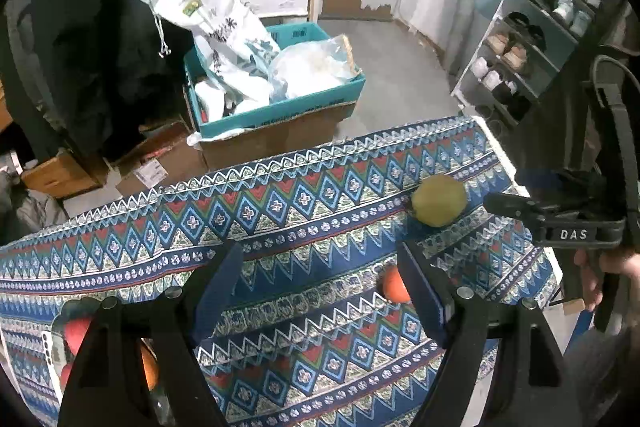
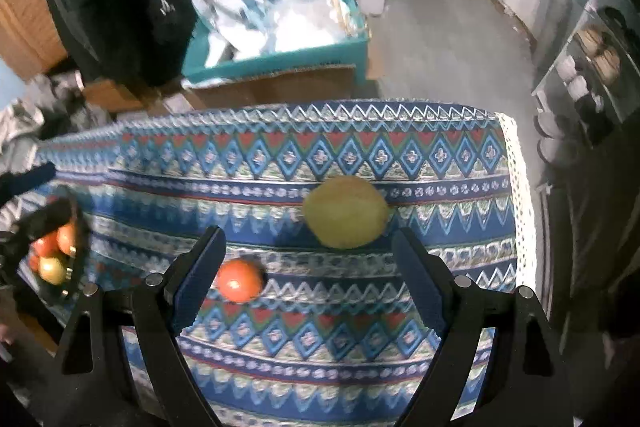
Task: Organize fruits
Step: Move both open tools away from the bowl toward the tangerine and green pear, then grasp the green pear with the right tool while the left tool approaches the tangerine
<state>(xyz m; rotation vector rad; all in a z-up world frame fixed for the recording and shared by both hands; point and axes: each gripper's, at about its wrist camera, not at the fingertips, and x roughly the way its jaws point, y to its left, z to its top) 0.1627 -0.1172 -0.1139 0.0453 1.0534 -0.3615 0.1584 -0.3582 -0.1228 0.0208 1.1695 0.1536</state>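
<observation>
A yellow-green fruit [image 1: 439, 201] [image 2: 346, 211] lies on the patterned tablecloth [image 1: 280, 211] [image 2: 320, 339] near its far right corner. A smaller orange-red fruit [image 2: 240, 279] [image 1: 394, 285] rests closer in. My right gripper [image 2: 308, 233] [image 1: 500, 187] hovers open above both; the yellow-green one lies just beyond its fingertips and the orange-red one beside its left finger. My left gripper [image 1: 320, 251] [image 2: 62, 187] is open over bare cloth, its right finger hiding part of the orange-red fruit. Several red, orange and yellowish fruits [image 2: 52, 255] [image 1: 76, 331] sit in a container at the table's left, largely hidden.
Beyond the table's far edge stands a teal box [image 1: 280, 107] stuffed with white bags on a cardboard carton. A shoe rack [image 1: 532, 39] lines the right wall. A hand [image 1: 600, 267] holds the right gripper. Grey floor lies between table and rack.
</observation>
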